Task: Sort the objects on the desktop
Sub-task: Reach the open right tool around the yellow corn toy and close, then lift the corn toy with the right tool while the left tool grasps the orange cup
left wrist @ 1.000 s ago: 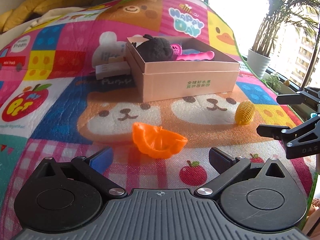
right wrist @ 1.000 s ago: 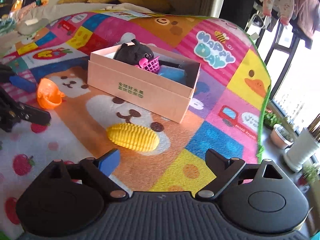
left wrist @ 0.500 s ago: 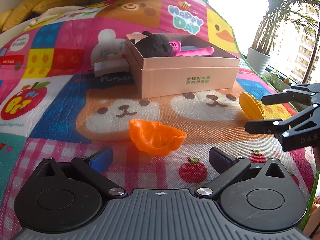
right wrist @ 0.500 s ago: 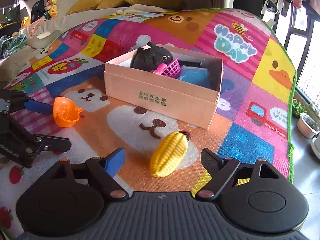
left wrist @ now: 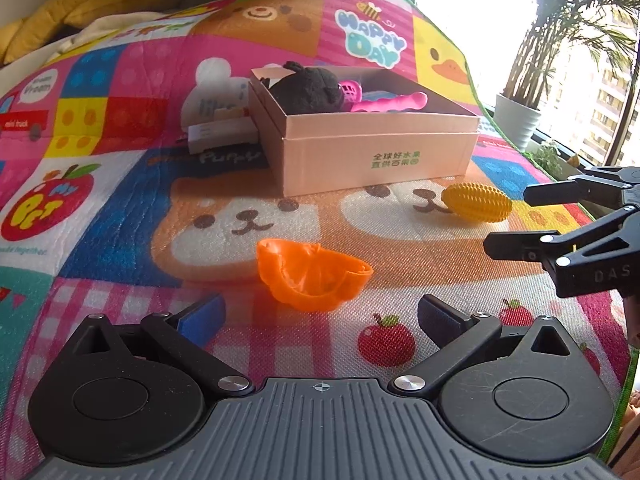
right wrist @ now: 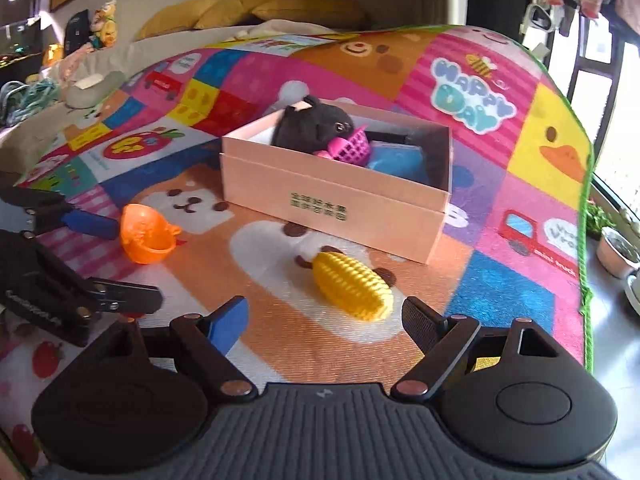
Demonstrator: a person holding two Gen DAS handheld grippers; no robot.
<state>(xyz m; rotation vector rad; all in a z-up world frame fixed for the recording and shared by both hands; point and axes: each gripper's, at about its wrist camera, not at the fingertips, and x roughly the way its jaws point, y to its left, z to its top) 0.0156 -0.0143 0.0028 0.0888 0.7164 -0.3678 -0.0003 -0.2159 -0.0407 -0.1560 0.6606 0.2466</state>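
Note:
An orange toy cup [left wrist: 314,276] lies on the colourful mat just ahead of my open, empty left gripper [left wrist: 320,314]; it also shows in the right wrist view [right wrist: 148,234]. A yellow ribbed corn toy [right wrist: 352,285] lies just ahead of my open, empty right gripper [right wrist: 325,322]; it shows in the left wrist view [left wrist: 478,202] too. A pink cardboard box [left wrist: 376,154] behind them holds a black plush [left wrist: 310,88], a pink basket [right wrist: 354,146], a pink stick [left wrist: 394,103] and a blue item [right wrist: 394,162].
A small white carton [left wrist: 222,134] lies left of the box. Yellow cushions [right wrist: 256,6] sit beyond the mat. The mat's green edge [right wrist: 586,240] drops off at the right, with potted plants [left wrist: 516,120] by the window.
My right gripper has swung and closed in on the corn toy, which now lies near its fingertips. My left gripper has crept slightly toward the orange cup. Both stay open.

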